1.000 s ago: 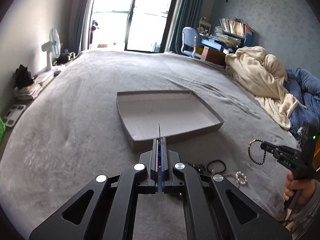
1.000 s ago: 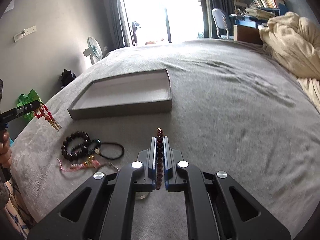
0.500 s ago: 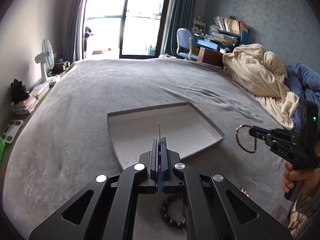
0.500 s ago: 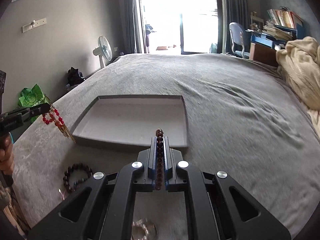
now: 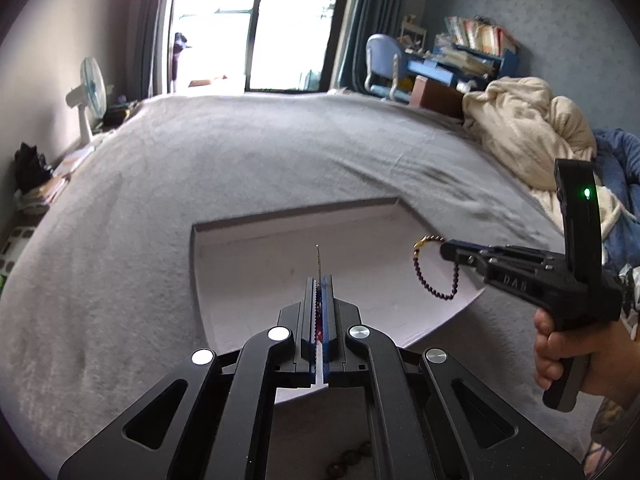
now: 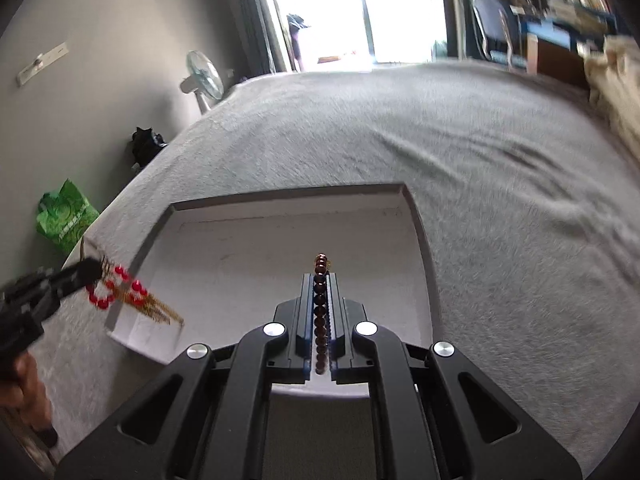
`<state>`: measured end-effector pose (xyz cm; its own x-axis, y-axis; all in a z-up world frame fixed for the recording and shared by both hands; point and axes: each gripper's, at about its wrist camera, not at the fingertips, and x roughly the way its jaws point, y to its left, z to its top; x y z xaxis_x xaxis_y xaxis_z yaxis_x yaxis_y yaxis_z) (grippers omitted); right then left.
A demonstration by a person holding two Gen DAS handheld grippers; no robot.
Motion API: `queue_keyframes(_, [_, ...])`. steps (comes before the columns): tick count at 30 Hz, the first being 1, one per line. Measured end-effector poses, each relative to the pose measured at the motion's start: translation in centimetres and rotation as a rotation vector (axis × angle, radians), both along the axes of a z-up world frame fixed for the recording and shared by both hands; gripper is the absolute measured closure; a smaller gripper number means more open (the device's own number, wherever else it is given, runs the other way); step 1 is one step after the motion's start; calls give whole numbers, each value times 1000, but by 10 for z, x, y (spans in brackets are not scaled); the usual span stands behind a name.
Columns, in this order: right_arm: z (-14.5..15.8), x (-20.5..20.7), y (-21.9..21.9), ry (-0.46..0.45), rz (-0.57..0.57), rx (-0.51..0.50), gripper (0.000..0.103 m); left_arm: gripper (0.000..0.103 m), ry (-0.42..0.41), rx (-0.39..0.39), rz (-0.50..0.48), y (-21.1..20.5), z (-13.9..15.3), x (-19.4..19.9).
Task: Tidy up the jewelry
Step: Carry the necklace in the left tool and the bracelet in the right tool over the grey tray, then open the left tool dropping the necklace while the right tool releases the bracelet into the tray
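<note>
1. A grey blanket [image 5: 200, 184] covers the bed; a shallow tray [image 5: 256, 260] lies on it.
2. The left gripper [image 5: 319, 280], jaws pinched narrow, holds a red bracelet [image 6: 116, 290] with gold tassels over the tray's left edge.
3. The right gripper [image 6: 320, 280] clamps a dark bead bracelet [image 5: 434, 276], hanging over the tray's right side.
4. Behind are a bright window [image 5: 256, 24], a fan [image 5: 90, 96], a desk [image 5: 452, 72] and a cream quilt [image 5: 528, 128].
</note>
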<state>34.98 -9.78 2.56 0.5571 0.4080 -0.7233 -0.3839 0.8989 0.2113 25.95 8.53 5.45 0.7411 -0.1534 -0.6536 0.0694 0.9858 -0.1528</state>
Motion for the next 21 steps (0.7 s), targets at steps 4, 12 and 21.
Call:
queue_keyframes(4, [-20, 6, -10, 21, -22, -73, 97, 101, 34, 52, 23, 3, -19, 2])
queue_keyframes(12, [-33, -6, -32, 11, -29, -80, 85, 77, 61, 111, 73, 13, -40, -8])
queue_keyframes(21, [-30, -35, -40, -39, -20, -98, 81, 51, 3, 86, 95, 18, -35, -38])
